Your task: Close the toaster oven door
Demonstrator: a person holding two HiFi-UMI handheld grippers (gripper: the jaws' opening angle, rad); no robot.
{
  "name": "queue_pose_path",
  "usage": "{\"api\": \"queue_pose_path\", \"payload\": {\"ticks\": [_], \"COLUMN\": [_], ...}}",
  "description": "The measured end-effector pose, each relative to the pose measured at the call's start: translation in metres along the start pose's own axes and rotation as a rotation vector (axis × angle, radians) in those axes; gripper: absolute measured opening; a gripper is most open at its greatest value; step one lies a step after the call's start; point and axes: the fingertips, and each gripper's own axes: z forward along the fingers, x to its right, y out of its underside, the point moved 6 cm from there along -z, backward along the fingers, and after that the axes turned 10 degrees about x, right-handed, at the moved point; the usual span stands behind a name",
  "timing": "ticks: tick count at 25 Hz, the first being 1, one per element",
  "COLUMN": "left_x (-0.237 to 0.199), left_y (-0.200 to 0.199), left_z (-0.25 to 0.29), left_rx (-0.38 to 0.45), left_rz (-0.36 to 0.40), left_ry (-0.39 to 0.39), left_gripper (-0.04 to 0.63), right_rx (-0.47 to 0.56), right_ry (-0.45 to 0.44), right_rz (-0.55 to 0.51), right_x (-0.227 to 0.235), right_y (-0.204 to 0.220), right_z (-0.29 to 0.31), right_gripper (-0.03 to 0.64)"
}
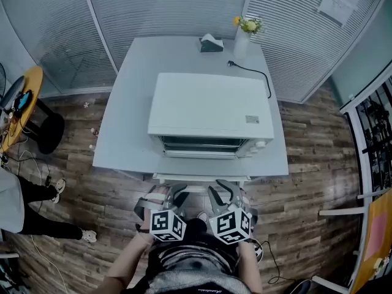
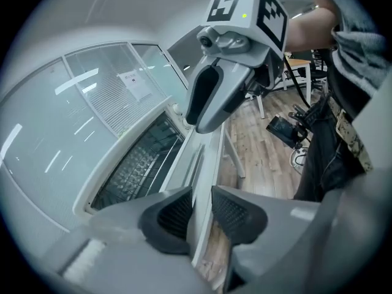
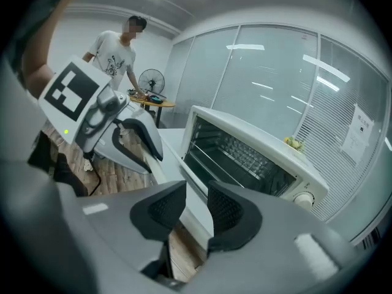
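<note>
Broadly, the white table (image 1: 122, 133) carries everything, and the toaster oven (image 1: 211, 106) stands in its middle with its front turned toward the person, so the opening and its hinge can be reached from where they stand. The door (image 1: 199, 154) is dropped open toward the table's near edge and the dark cavity with its rack is exposed, so the closing is not yet done.

Both tools wait side by side in front of that near edge, close to the person's body. The left tool (image 1: 166, 193) is released: its ribbed pads (image 2: 174, 213) stand a little apart and clamp nothing, though the pale front edge of the door lines up with the gap beyond them. The right tool (image 1: 223, 192) is likewise released, jaws apart and empty, looking up along the door toward the cavity. Holding them low and level with each other probably serves to get under the door's free edge and swing it up evenly.

At the back, the cable (image 1: 254, 72), the vase of flowers (image 1: 244, 38) and a small dark box (image 1: 211, 43) sit behind the oven, well apart from the door's path
</note>
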Motion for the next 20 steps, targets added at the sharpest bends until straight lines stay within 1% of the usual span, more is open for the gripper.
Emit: {"api": "queue_pose_path", "payload": {"ticks": [2, 5, 8, 10, 12, 20], "left_x": [-0.006, -0.015, -0.022, -0.026, -0.029, -0.048], "left_y": [-0.002, -0.004, -0.006, -0.007, -0.008, -0.013], "left_z": [0.0, 0.0, 0.001, 0.001, 0.001, 0.003], "left_rx": [0.004, 0.013, 0.024, 0.028, 0.031, 0.052], "left_rz": [0.002, 0.004, -0.001, -0.002, -0.001, 0.0], "left_ry": [-0.008, -0.019, -0.023, -0.026, -0.031, -0.066], "left_gripper": [0.112, 0.112, 0.114, 0.114, 0.115, 0.12], "right_rx": [-0.03, -0.103, -0.146, -0.144, -0.136, -0.082], "right_ry": [-0.036, -0.082, -0.08, -0.063, -0.051, -0.016], "right_rz": [-0.051, -0.148, -0.209, -0.214, -0.217, -0.183], "right_x": [-0.002, -0.006, -0.005, -0.001, 0.002, 0.018], "right_y": [0.001, 0.008, 0.011, 0.01, 0.007, -0.003], "right_z": [-0.003, -0.002, 0.003, 0.006, 0.007, 0.012], "right_gripper": [0.11, 0.124, 0.132, 0.129, 0.112, 0.115]}}
